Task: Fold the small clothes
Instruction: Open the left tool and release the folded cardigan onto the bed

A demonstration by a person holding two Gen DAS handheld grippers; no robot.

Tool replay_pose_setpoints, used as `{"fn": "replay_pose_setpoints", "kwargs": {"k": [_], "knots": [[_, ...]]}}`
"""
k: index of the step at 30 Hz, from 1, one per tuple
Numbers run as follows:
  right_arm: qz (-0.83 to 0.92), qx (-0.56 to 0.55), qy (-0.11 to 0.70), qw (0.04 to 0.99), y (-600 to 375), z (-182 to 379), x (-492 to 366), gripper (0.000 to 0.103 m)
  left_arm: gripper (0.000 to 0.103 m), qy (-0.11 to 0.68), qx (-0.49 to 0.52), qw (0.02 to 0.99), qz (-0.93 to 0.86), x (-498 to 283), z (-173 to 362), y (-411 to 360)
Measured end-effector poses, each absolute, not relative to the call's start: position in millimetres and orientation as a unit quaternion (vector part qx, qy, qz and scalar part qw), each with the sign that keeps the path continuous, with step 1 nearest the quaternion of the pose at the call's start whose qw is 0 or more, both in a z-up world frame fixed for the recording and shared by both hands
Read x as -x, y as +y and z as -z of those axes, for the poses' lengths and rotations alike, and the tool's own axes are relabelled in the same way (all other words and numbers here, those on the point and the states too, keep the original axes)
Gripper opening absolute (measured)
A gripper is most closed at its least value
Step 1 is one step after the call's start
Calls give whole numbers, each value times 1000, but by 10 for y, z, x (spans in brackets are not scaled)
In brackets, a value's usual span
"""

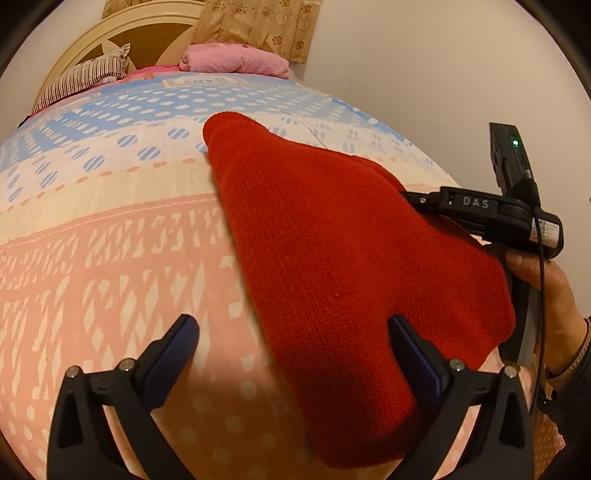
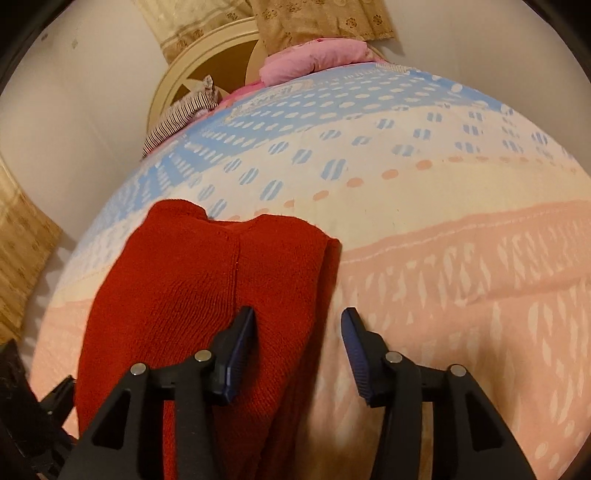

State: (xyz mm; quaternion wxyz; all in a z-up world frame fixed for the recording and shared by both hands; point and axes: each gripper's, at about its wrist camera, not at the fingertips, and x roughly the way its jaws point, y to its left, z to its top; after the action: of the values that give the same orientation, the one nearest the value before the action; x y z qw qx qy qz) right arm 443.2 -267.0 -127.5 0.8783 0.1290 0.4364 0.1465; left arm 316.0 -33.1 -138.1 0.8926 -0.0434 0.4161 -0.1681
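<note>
A red knit garment (image 1: 332, 258) lies folded on the patterned bedspread (image 1: 110, 240). In the left wrist view my left gripper (image 1: 293, 332) stands wide open just above it. Its right finger is over the cloth, its left finger over bare bedspread, and the garment's left edge runs between them. A hand (image 1: 535, 284) holds my right gripper (image 1: 417, 201) at the garment's right side. In the right wrist view the right gripper (image 2: 297, 325) is open over the right edge of the red garment (image 2: 192, 295), and its pads press on nothing.
At the head of the bed lie a folded pink blanket (image 1: 236, 61) and a striped pillow (image 1: 85, 79), in front of a cream headboard (image 1: 110, 33). A pale wall (image 1: 443, 74) runs along the bed's right side. Bare bedspread (image 2: 461, 277) stretches right of the garment.
</note>
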Motion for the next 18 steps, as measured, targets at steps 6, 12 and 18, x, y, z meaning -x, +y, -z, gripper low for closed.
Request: {"fn": "replay_pose_setpoints", "kwargs": {"k": [6, 12, 18], "knots": [[-169, -180, 425, 871, -2831, 1292, -4367, 55, 103, 416, 46, 892, 169, -3168, 1379, -332], [-171, -192, 431, 865, -2862, 1318, -4425, 61, 103, 417, 47, 891, 173, -3178, 1379, -328], [-193, -226, 429, 853, -2897, 1378, -4514, 61, 103, 419, 49, 888, 182, -3197, 1391, -343]]}}
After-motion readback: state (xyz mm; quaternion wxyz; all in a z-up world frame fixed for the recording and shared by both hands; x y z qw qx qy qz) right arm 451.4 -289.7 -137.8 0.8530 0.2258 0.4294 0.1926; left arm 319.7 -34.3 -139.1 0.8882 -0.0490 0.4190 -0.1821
